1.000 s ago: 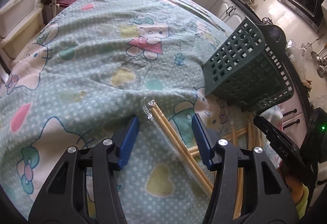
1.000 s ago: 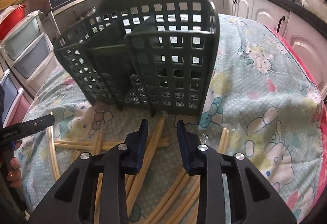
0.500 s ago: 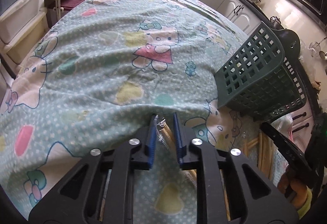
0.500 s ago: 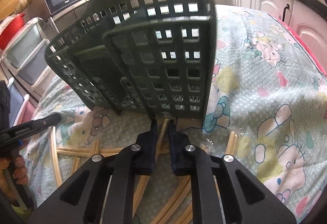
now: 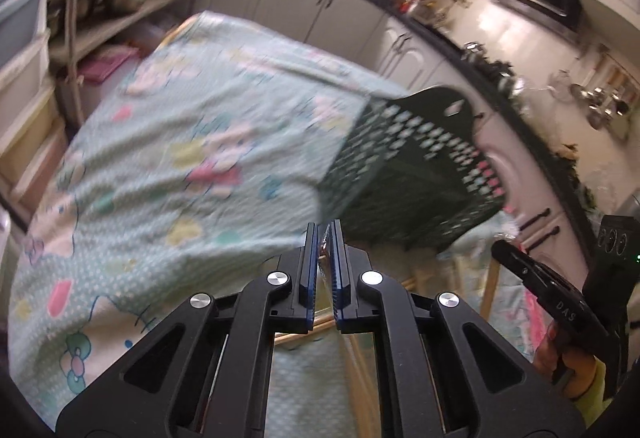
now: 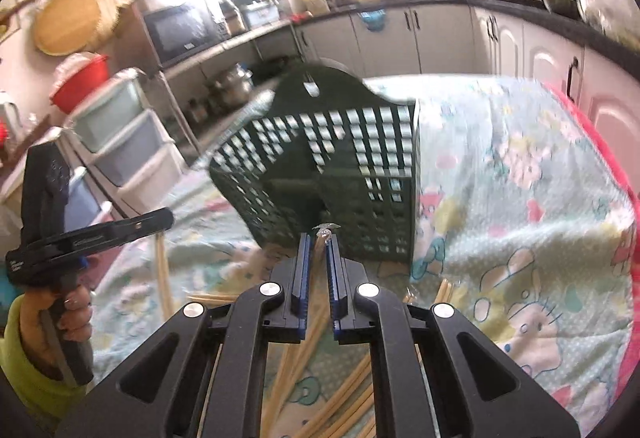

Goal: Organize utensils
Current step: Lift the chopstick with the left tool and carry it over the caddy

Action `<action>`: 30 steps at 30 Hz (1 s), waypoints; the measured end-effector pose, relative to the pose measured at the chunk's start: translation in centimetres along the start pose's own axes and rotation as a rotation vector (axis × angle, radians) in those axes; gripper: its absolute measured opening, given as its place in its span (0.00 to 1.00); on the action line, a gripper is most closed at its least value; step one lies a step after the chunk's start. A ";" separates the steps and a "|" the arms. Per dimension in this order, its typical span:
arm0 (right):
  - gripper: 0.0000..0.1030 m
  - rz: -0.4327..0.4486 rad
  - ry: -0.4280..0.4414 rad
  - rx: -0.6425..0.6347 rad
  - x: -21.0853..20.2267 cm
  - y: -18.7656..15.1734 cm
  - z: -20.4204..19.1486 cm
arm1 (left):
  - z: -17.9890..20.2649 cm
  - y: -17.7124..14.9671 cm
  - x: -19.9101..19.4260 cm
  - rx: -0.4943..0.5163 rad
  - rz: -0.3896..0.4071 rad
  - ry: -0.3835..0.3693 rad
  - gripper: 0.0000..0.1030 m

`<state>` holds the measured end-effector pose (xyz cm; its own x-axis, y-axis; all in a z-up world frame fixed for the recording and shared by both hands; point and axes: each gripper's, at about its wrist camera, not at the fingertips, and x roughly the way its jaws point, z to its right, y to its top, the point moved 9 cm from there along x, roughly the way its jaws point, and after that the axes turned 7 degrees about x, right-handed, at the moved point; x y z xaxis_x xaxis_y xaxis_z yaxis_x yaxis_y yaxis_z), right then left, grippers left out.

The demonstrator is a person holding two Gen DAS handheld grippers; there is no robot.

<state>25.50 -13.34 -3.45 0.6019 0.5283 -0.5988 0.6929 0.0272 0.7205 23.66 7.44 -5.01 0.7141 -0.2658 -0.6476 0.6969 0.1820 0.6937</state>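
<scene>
Each tool is clamped on a cellophane-wrapped pair of chopsticks near its tip: the left tool (image 5: 323,238) on one, the right tool (image 6: 318,244) on another. More chopsticks (image 6: 340,394) lie on the tabletop (image 6: 520,238) before the green basket (image 6: 344,174). They look light, stiff, pale wood; the wrap seems slippery.
</scene>
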 end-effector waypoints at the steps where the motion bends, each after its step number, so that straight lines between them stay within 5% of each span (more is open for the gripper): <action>1: 0.07 0.016 0.009 -0.008 -0.8 0.4 -0.3 | 0.7 0.5 -0.4 0.014 0.012 -0.007 0.03; 17: 0.05 0.240 0.035 -0.104 -8.1 6.8 -3.6 | 9.5 7.3 -4.9 0.176 0.159 -0.117 0.02; 30: 0.05 0.393 0.023 -0.122 -11.7 13.4 -4.7 | 13.2 13.6 -7.4 0.256 0.266 -0.127 0.02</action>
<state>25.89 -15.16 14.88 0.8014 0.5372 -0.2628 0.3593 -0.0811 0.9297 26.95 -0.59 13.33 0.8426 -0.3592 -0.4013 0.4378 0.0229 0.8988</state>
